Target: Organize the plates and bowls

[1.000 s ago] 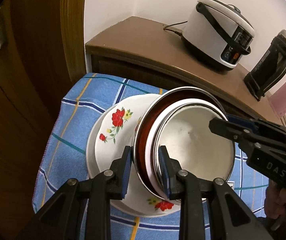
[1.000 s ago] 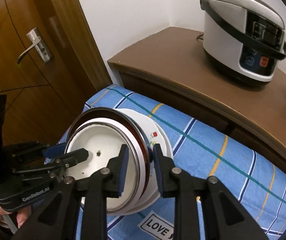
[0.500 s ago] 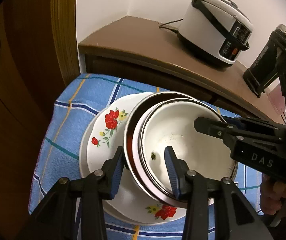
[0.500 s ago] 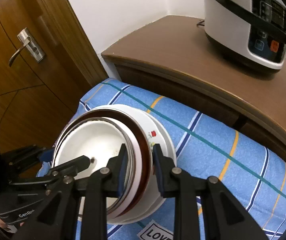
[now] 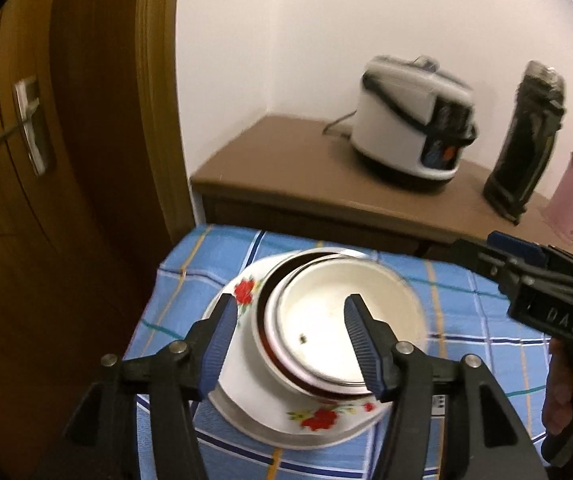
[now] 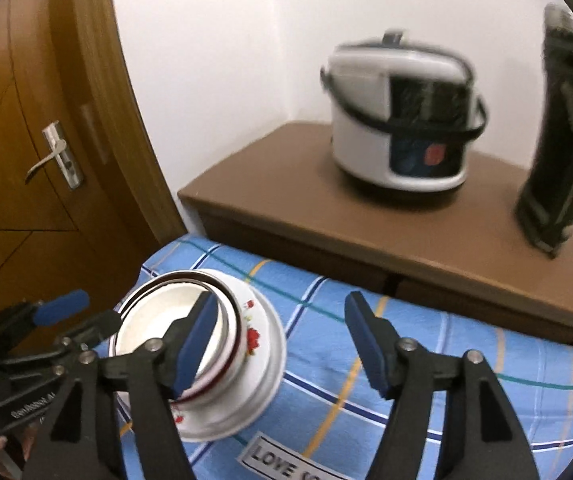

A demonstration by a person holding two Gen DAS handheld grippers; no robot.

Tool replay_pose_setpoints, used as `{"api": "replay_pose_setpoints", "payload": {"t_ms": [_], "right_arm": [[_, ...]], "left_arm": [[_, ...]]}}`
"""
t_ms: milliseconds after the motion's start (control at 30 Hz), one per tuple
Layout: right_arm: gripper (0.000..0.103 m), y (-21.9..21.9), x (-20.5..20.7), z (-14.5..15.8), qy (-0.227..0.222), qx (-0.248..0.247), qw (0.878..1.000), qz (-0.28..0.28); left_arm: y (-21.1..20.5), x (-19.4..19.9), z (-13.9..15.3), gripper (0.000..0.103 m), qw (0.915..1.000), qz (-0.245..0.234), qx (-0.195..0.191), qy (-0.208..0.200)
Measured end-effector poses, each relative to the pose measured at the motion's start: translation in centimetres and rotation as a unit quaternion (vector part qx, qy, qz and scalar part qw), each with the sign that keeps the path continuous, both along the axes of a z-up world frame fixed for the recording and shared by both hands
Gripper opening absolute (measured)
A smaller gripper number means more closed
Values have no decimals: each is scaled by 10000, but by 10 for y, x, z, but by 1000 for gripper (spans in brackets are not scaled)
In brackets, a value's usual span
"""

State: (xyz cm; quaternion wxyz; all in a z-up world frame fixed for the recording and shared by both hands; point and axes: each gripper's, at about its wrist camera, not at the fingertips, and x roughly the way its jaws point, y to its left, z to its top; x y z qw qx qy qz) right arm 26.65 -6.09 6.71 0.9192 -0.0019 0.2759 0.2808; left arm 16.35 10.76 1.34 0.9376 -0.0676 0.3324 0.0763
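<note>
Left wrist view: both the left hand-held gripper (image 5: pixel 291 342) and right hand-held gripper (image 6: pixel 280 346), clamped on the nested bowls' (image 5: pixel 342 320) rims a second ago, are opening and apparently clear, leaving them stacked on the flowered plate (image 5: pixel 318 420) atop the checked blue cloth (image 5: pixel 466 300).

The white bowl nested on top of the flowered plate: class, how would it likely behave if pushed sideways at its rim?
The white bowl probably slides: its surface looks smooth and glossy. It sits off-centre in the metal-rimmed bowl, so it may rock. Likely rigid and chippable on the flowered plate.
</note>
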Motion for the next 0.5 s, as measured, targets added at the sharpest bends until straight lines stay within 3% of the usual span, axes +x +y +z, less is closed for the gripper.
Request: {"api": "replay_pose_setpoints", "payload": {"t_ms": [133,233,500], "right_arm": [[71,-22,-23,11,-347,137,9991,-195],[76,-32,-37,16,-576,169,9976,-334],[78,-56,-64,24,-804,189,9953,-500]], "left_arm": [[-16,-12,15,60,9997,-64,53,-236],[-25,-21,23,71,9991,-73,117,-401],[-45,-34,35,72,9981,-182,109,-572]]}}
